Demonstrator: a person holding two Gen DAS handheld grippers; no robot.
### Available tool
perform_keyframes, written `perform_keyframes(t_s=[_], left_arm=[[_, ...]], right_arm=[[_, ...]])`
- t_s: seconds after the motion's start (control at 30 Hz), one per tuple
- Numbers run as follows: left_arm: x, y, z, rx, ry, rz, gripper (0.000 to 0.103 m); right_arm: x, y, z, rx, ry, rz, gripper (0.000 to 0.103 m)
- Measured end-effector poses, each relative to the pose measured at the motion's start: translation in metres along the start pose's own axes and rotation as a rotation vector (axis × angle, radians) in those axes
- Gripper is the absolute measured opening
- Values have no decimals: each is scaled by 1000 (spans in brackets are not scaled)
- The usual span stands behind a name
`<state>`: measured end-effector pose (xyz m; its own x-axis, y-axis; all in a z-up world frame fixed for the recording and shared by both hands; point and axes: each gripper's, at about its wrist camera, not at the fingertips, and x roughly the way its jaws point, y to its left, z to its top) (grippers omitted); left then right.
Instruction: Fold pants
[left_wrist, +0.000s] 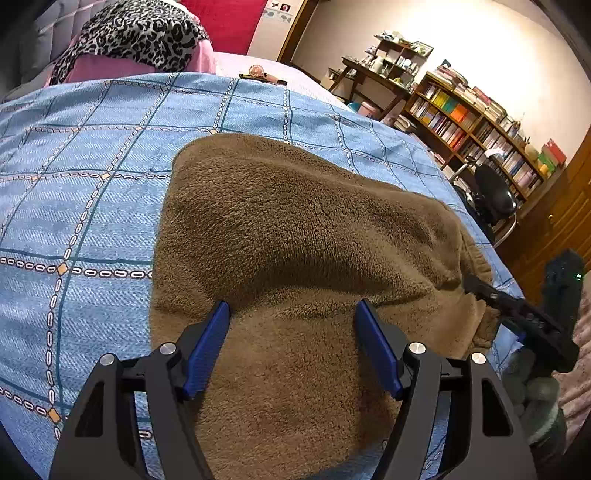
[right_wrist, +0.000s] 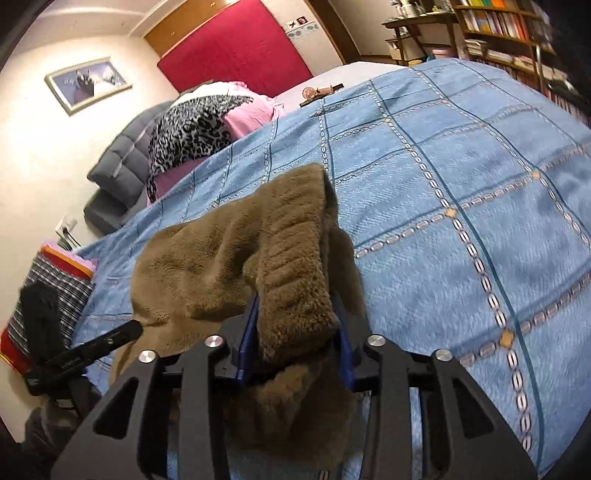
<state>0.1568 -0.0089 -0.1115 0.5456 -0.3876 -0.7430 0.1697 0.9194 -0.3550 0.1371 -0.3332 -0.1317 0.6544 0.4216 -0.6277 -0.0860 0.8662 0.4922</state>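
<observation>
Brown fleece pants (left_wrist: 295, 229) lie in a bunched heap on a blue checked bedspread (left_wrist: 74, 184). My left gripper (left_wrist: 293, 314) is open, its blue pads wide apart, resting on the near part of the pants. My right gripper (right_wrist: 295, 310) is shut on the ribbed waistband edge of the pants (right_wrist: 291, 295), which stands up between its pads; the rest of the pants (right_wrist: 192, 266) hangs to the left. The right gripper also shows in the left wrist view (left_wrist: 476, 288) at the pants' right edge. The left gripper shows in the right wrist view (right_wrist: 133, 328), at the pants' left edge.
A leopard-print cloth (left_wrist: 140, 33) on pink bedding lies at the head of the bed. A small round object (left_wrist: 256, 70) sits on the far bed edge. Bookshelves (left_wrist: 480, 122) and a black chair (left_wrist: 493, 192) stand right of the bed. Striped folded cloths (right_wrist: 51, 295) lie left.
</observation>
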Motion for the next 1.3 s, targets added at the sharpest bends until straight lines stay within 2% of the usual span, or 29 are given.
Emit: perform_keyframes(t_s=[0.17,0.33,0.37,0.47,0.5,0.53,0.6,0.73,0.97,1.07,1.23,1.3], left_arm=[[-6,3,5,-31,-2,-8,70],[-13,-13,10,-14,-25,-44,70],[-13,-19,12,-3,-27,-51,70],[-10,-41,13,48,-25,-78,70],[-8,-49,12,70,-20,-86,71],[-6,-55,10,91,-17,-89,71],[0,-68,4,138,-3,-87,70],[16,-76,-11,196,35,-79,70],[21,-76,-32,293,34,-76,71],[21,-74,-32,277,33,-78,70],[22,-66,-27,229,34,-92,71],[21,-65,-25,230,34,-91,71]], right_arm=[[-37,2,-11,-27,-39,15,48],[-44,27,-28,-125,15,66,48],[-38,35,-31,-160,34,48,48],[-19,40,-38,-214,64,-106,48],[-16,34,-39,-177,60,-126,48],[-14,22,-38,-83,51,-140,46],[-11,1,-37,67,44,-127,37],[0,-22,-43,213,41,-126,36],[14,-38,-41,303,45,-68,36],[4,-38,-36,305,48,-20,36],[-36,-37,-21,291,-54,28,38],[-44,-38,-11,289,-71,64,38]])
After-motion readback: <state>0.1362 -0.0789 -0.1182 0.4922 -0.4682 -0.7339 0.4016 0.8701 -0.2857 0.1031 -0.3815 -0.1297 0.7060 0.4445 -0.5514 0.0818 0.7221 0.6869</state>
